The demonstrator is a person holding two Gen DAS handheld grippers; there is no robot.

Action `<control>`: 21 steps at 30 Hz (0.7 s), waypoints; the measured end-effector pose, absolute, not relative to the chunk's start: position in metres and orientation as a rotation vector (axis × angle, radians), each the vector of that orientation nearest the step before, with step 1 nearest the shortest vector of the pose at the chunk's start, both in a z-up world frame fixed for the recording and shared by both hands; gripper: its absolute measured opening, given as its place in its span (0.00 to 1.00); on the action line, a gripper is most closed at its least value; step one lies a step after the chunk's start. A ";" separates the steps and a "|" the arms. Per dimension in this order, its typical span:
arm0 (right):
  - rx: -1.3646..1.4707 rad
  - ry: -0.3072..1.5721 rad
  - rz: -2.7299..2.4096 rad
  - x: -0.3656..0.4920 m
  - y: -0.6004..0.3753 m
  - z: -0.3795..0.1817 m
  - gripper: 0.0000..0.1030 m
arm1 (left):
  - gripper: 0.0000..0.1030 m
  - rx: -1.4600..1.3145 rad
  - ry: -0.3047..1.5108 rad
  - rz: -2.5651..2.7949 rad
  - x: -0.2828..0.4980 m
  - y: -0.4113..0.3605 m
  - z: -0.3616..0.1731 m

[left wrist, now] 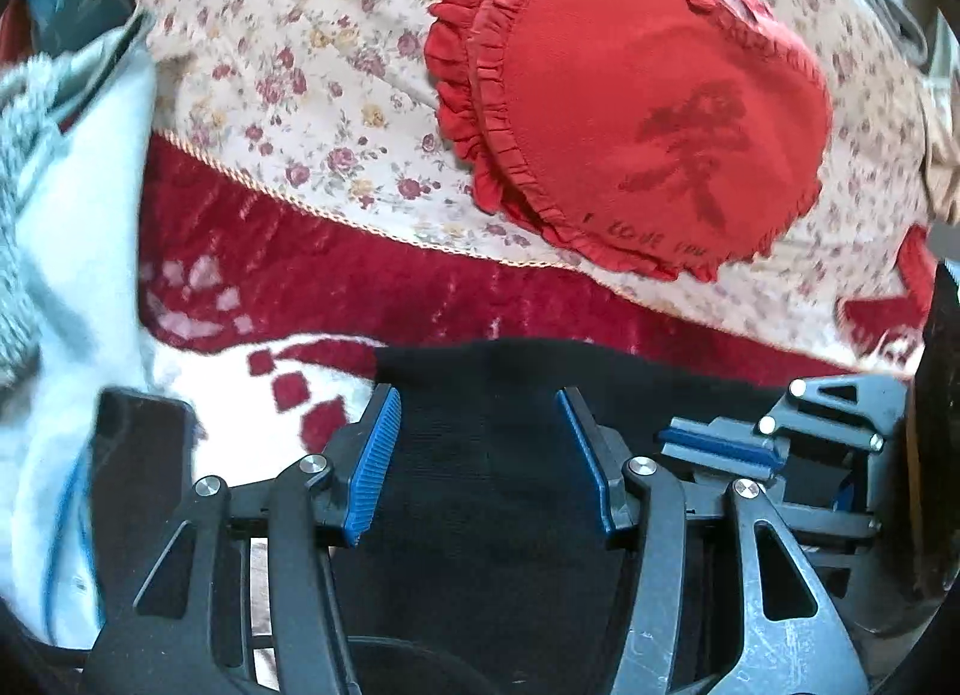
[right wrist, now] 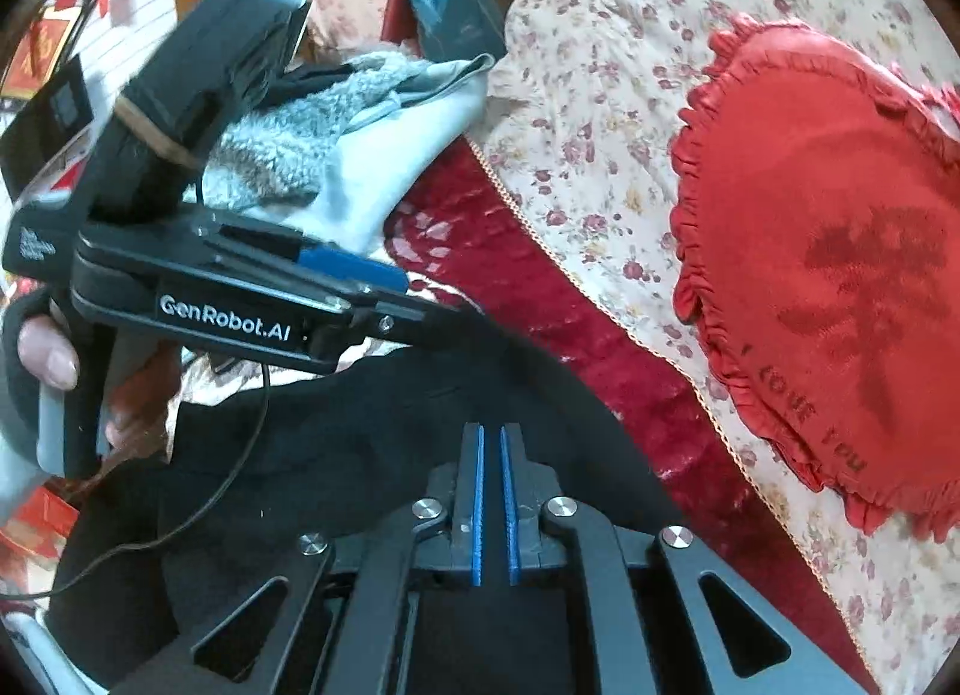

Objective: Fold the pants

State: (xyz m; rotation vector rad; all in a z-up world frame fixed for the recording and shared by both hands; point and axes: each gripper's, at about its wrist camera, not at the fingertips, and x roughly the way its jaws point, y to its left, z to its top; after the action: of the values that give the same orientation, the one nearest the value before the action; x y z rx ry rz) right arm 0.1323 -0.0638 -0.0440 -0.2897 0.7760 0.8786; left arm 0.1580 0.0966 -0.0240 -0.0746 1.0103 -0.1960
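The black pants point(left wrist: 480, 455) lie on the red blanket point(left wrist: 360, 275). My left gripper point(left wrist: 479, 395) is open, with its blue pads either side of the pants' far edge and the cloth beneath them. The right gripper point(left wrist: 720, 443) shows at the right of the left wrist view, flat on the pants. In the right wrist view my right gripper point(right wrist: 492, 431) is nearly shut, its blue pads close together over the black pants point(right wrist: 360, 425); whether cloth is pinched I cannot tell. The left gripper point(right wrist: 420, 305) reaches in from the left onto the pants' edge.
A red heart-shaped pillow point(left wrist: 648, 119) rests on a floral cover point(left wrist: 288, 65) behind the pants. A pale blue fleece garment point(left wrist: 72, 185) is piled at the left. A dark phone-like object point(left wrist: 138, 443) lies at the left.
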 end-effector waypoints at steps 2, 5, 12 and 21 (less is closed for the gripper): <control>-0.310 0.785 0.857 0.133 -0.062 -0.047 0.05 | 0.51 -0.037 1.017 -0.172 0.158 0.098 -0.027; -0.255 0.783 0.825 0.142 -0.072 -0.047 0.06 | 0.51 -0.084 1.062 -0.159 0.163 0.112 -0.038; -0.193 0.846 0.769 0.154 -0.103 -0.056 0.35 | 0.51 -0.195 1.170 -0.103 0.184 0.132 -0.076; -0.155 0.944 0.809 0.186 -0.138 -0.066 0.43 | 0.56 -0.183 1.185 -0.161 0.212 0.114 -0.086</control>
State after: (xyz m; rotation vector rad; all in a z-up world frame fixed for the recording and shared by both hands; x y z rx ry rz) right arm 0.1863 -0.1384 -0.0660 -0.1547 0.9438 0.8094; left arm 0.2117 0.1137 -0.0855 -0.1831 1.1845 -0.1614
